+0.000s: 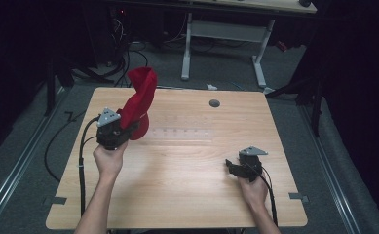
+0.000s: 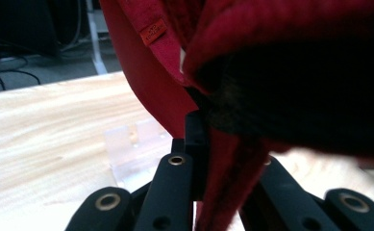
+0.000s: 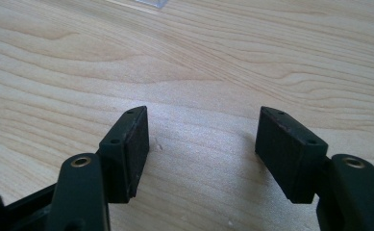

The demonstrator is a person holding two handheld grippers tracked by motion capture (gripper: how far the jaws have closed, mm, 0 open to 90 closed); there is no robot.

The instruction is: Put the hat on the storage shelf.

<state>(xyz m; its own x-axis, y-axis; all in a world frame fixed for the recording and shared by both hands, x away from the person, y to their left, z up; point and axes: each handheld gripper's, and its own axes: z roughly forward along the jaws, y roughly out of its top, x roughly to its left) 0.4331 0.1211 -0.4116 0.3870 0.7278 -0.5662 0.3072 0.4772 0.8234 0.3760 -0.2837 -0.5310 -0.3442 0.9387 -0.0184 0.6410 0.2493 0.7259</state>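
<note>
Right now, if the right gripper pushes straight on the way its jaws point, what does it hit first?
Most likely the bare table top. The right gripper is open with nothing between its pads, angled down at the wood just ahead. The red cloth sits off in the left gripper, seemingly outside that line.

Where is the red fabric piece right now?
In the high view, the red fabric piece is lifted above the wooden table's left rear area, clamped in the left gripper, twisting upward.
</note>
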